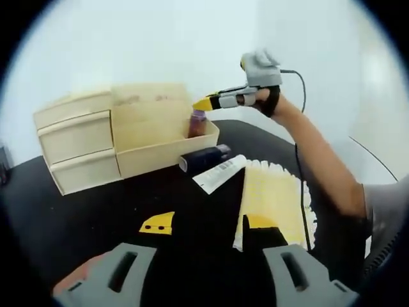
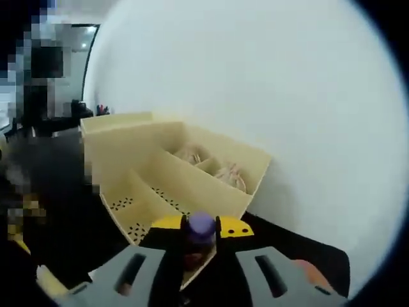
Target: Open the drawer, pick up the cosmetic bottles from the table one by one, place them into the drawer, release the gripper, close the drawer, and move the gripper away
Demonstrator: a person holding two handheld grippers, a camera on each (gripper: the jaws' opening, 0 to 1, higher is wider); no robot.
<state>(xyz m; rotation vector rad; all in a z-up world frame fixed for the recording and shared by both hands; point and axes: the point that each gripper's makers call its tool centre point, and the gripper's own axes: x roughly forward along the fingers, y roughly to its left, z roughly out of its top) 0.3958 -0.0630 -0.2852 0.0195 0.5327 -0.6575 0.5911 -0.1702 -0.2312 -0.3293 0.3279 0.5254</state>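
While the right tongs (image 2: pixel 202 240) grip the purple-capped brown bottle (image 2: pixel 200 235) above the open pale wooden drawer (image 1: pixel 167 142), lower it fully before releasing; left tongs (image 1: pixel 209 228) hang wide, empty.

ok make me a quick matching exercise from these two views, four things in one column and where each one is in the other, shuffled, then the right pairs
Things
1. purple-capped bottle
2. dark bottle
3. white tube
4. yellow ruffled cloth

Places
A. lying on the black table just in front of the open drawer
B. spread flat on the table nearest the left gripper
C. between the right gripper jaws, over the drawer
D. lying between the dark bottle and the cloth

Pairs: 1-C, 2-A, 3-D, 4-B
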